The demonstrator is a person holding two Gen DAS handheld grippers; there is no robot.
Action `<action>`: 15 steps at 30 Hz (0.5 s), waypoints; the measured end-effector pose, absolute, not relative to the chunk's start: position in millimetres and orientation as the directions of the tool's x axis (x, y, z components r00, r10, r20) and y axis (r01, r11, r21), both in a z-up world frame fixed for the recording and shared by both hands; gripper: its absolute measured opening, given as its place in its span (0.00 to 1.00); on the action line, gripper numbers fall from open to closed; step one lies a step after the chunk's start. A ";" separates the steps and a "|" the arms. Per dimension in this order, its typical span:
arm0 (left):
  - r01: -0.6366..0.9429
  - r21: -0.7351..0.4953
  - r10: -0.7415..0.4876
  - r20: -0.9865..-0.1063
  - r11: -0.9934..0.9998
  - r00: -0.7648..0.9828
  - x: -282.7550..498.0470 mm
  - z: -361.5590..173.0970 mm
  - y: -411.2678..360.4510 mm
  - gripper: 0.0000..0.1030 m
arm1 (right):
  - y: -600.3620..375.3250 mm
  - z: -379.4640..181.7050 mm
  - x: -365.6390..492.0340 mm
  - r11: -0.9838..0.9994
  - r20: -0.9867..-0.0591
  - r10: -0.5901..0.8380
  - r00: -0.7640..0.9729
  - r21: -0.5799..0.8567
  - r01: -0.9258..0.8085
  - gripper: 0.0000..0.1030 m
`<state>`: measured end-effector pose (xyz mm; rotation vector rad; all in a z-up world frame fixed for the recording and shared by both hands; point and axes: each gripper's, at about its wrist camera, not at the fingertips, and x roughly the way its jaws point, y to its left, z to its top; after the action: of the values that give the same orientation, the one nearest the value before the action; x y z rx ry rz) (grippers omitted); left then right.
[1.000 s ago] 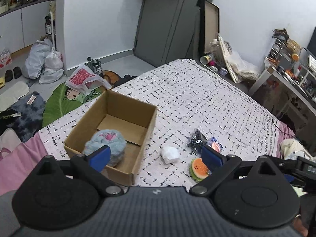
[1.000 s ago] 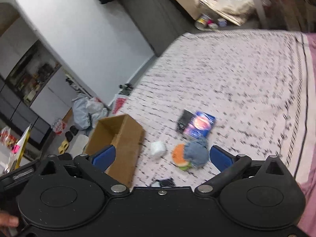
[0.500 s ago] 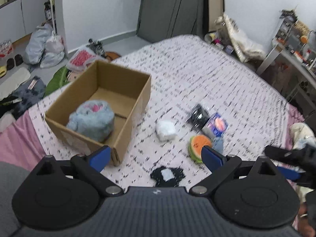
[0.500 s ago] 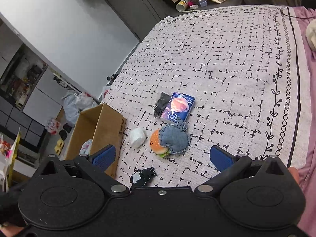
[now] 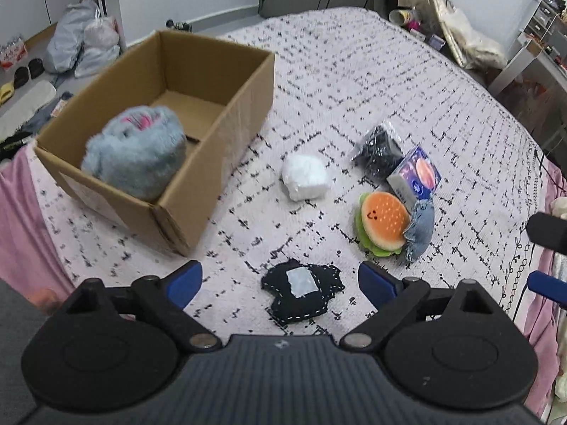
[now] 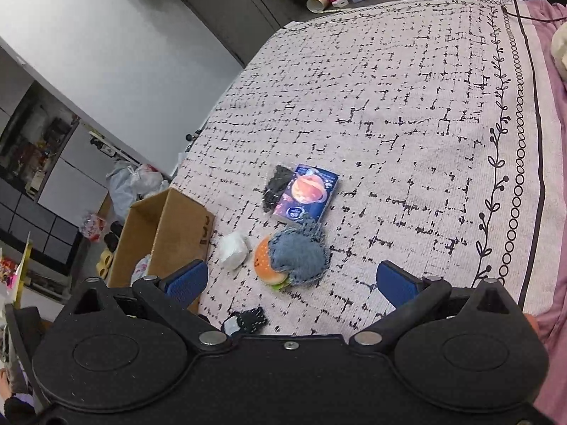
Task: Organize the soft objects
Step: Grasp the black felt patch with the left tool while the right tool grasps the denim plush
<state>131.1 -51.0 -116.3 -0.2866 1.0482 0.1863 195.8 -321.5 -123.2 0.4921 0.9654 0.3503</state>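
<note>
An open cardboard box (image 5: 244, 99) stands on the bed and holds a fluffy grey-blue plush (image 5: 136, 156). On the patterned blanket lie a white soft lump (image 5: 305, 176), a burger plush (image 5: 381, 223) with a denim piece (image 5: 421, 228) leaning on it, and a black stitched pad (image 5: 301, 295). My left gripper (image 5: 280, 281) is open and empty just above the black pad. My right gripper (image 6: 290, 281) is open and empty over the burger plush (image 6: 265, 265) and denim piece (image 6: 299, 253). The box (image 6: 166, 233) sits to its left.
A black wrapped bundle (image 5: 381, 150) and a blue planet-print packet (image 5: 416, 177) lie beyond the burger. The bed's pink edge (image 5: 24, 219) is at the near left. Bags and shoes (image 5: 85, 44) lie on the floor; a cluttered desk (image 5: 531, 56) stands at right.
Both grippers have moved down and closer to the objects on the bed. The black pad has come into view under the left gripper. Both stay open.
</note>
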 end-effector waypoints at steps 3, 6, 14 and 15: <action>-0.299 -0.142 0.016 -0.883 0.944 0.470 138.0 -127.1 -52.9 0.92 | -319.0 -129.0 205.0 0.841 -0.704 0.485 0.519 0.539 -0.055 0.99; -0.312 -0.161 -0.003 -0.893 0.937 0.450 143.8 -139.6 -52.5 0.92 | -313.2 -137.2 216.3 0.842 -0.716 0.485 0.502 0.537 -0.047 0.99; -0.310 -0.188 -0.042 -0.905 0.932 0.423 151.3 -162.5 -56.7 0.86 | -299.4 -157.6 238.0 0.831 -0.723 0.503 0.473 0.555 -0.034 0.99; -0.315 -0.196 -0.049 -0.906 0.929 0.421 151.8 -164.0 -55.6 0.81 | -298.3 -159.6 240.2 0.831 -0.725 0.501 0.472 0.555 -0.030 0.99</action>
<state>151.8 -55.6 -164.0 -0.3632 1.1308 0.1713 240.2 -298.3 -159.6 0.5134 1.0377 0.3434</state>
